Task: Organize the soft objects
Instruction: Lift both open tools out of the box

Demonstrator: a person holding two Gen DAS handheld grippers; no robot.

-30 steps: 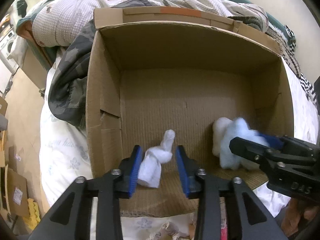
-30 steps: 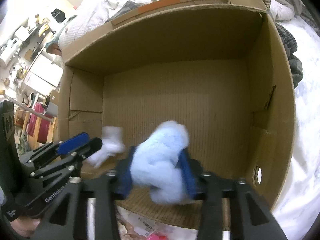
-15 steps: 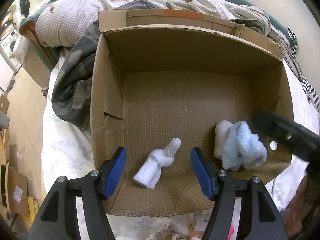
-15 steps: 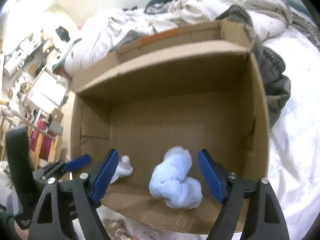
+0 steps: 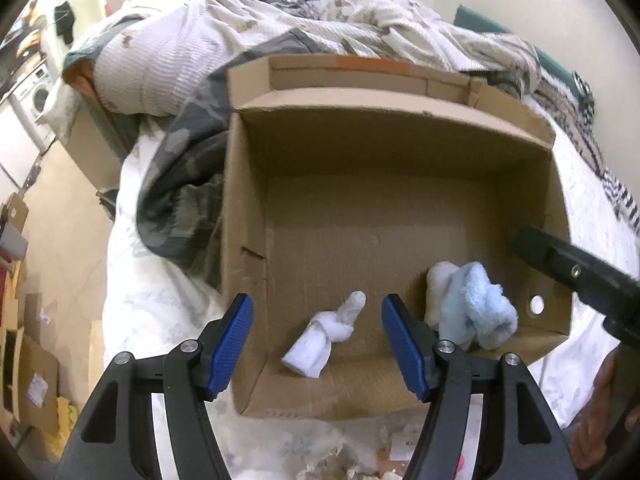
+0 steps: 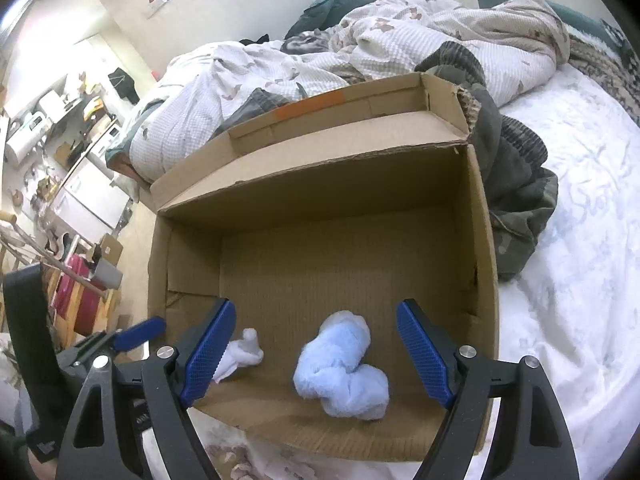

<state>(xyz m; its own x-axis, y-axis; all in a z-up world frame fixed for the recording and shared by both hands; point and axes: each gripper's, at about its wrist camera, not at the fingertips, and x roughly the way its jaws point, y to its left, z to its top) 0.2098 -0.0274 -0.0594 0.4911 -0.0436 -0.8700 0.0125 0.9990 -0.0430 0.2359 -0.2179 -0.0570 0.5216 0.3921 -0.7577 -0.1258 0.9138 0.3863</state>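
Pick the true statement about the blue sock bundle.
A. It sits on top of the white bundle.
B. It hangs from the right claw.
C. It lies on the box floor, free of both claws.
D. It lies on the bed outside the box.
C: the blue bundle rests on the floor of the box, with the right claw open above it and the white bundle lying apart.

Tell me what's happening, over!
Both grippers open, left and right, holding nothing. White sock and blue sock lying in the box. Nothing in the way, over.
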